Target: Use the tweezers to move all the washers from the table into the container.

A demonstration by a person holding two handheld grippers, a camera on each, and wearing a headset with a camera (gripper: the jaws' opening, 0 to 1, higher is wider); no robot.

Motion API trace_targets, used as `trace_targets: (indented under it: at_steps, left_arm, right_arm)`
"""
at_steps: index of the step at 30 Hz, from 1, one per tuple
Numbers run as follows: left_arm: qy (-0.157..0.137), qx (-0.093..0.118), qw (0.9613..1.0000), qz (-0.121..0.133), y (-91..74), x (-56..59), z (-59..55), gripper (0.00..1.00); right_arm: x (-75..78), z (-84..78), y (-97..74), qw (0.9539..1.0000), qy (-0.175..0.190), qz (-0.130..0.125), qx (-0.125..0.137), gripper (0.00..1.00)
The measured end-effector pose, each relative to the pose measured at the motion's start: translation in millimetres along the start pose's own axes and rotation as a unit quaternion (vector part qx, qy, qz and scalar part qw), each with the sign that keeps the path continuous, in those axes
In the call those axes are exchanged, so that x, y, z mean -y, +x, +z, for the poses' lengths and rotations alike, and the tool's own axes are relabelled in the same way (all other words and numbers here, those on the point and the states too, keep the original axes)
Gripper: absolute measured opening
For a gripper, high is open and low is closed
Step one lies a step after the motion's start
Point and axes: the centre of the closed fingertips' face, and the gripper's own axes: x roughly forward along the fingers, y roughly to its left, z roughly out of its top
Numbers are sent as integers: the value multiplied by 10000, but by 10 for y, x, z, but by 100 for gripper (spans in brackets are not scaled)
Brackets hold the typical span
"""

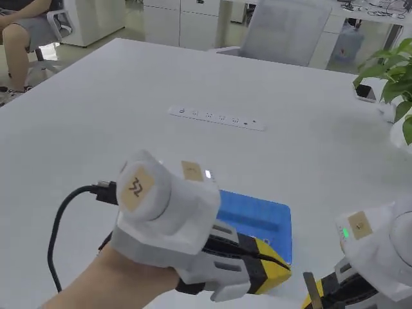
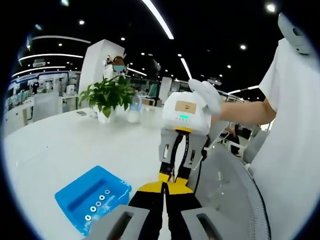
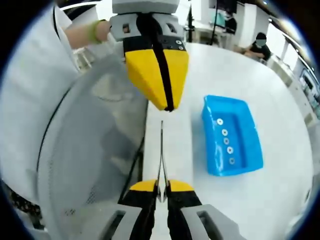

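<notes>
Right gripper view, bottom centre: we are pinching the tweezers [image 3: 161, 155] in the right gripper [image 3: 161, 186], tips pointing up-frame. Top centre: left gripper [image 3: 166, 102], jaws pressing together. Right of centre: blue container [image 3: 246, 122], five washers [image 3: 224, 132] lying inside it.

White table [image 1: 129, 96], grey chair [image 1: 286, 32], potted plant [image 2: 107, 95], ceiling strip lights [image 2: 157, 17]
</notes>
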Motion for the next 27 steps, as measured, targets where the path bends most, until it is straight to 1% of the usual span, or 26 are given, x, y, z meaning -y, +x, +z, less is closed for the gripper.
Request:
trace_targets:
  at_steps: [2,4,6,7,9,10,13,16,17,18,20,22,23,26,27]
  left_arm:
    - [42,-16,10000,-62,-25,10,-11,0]
    - [44,20,9999,-122,-25,33,11,0]
    - [185,-60,9998,-60,-5,20,8,0]
    - [282,-162,9994,-92,21,36,-14,0]
    - [337,-229,9991,-153,62,65,-26,7]
    - [373,-283,9987,-193,89,84,-37,9]
    - [459,-378,9979,-237,142,107,-62,8]
    - [479,-390,9977,-265,171,110,-64,8]
    - [487,-400,9977,-259,177,105,-70,7]
    - [547,-430,9974,-197,186,80,-84,7]
    - [573,-526,9967,-250,185,86,-119,0]
    - [598,-532,9966,-181,175,64,-123,0]
    - [603,-566,9964,-201,170,75,-134,0]
    - [661,-696,9953,-138,125,48,-209,0]
    - [635,-786,9948,-135,101,38,-264,0]
  right_arm:
    - [-7,-6,17,10000,18,-16,2,4]
    - [-14,-17,42,10000,2,-30,-53,4]
    - [-13,-21,62,10000,-17,-48,-86,4]
    - [-13,-18,69,9999,-14,-49,-88,4]
    - [-12,-2,89,10000,-25,-51,-81,4]
    - [-6,4,105,9999,-27,-50,-86,4]
    - [13,13,139,9999,-64,-68,-116,4]
    - [18,33,160,9999,-95,-52,-116,4]
    - [20,38,167,9999,-98,-47,-116,4]
    - [24,44,175,9999,-111,-49,-120,4]
    - [38,52,191,9998,-121,-63,-134,5]
    - [50,50,200,9997,-141,-88,-157,5]
    - [59,54,205,9997,-134,-119,-150,5]
    - [75,76,241,9997,-91,-208,-93,5]
    - [82,81,256,9996,-94,-249,-80,5]
